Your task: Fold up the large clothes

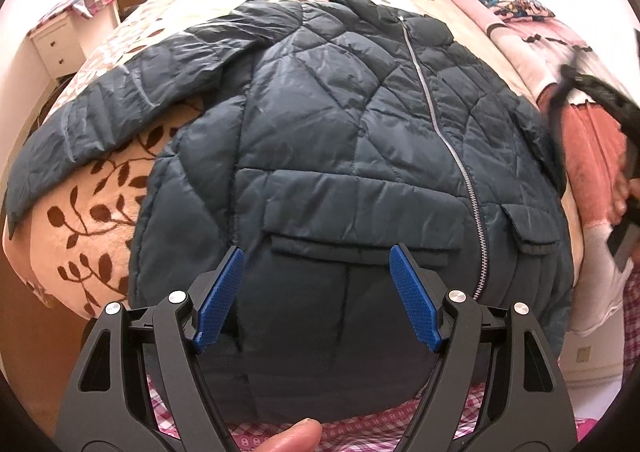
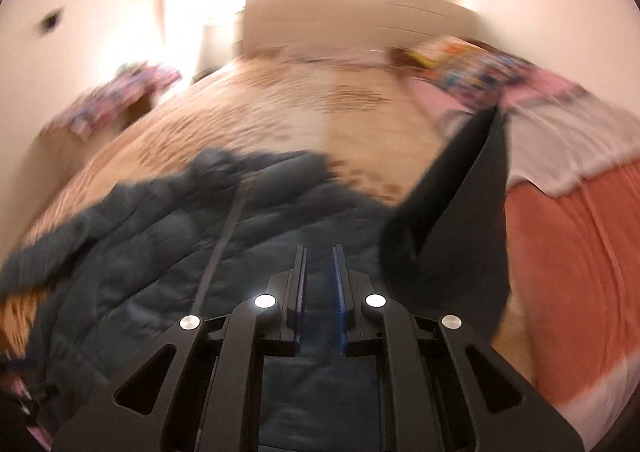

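A dark blue quilted jacket (image 1: 340,140) lies front up on the bed, zipper (image 1: 452,140) closed, one sleeve (image 1: 132,92) spread out to the left. My left gripper (image 1: 318,256) is open above the jacket's lower hem, near a flap pocket (image 1: 352,244), holding nothing. In the blurred right wrist view my right gripper (image 2: 319,256) has its blue pads nearly together with a narrow gap, over the jacket (image 2: 160,252); nothing shows between the pads. A dark flap (image 2: 460,212), perhaps the other sleeve, rises to its right. The right gripper (image 1: 600,104) shows blurred at the left view's right edge.
The bed has a cream blanket with brown leaves (image 1: 92,220). Pink and coral bedding (image 1: 588,144) and a colourful pillow (image 1: 508,0) lie on the right. A white nightstand (image 1: 60,44) stands at the left. A pink checked sheet (image 1: 360,432) hangs at the near edge.
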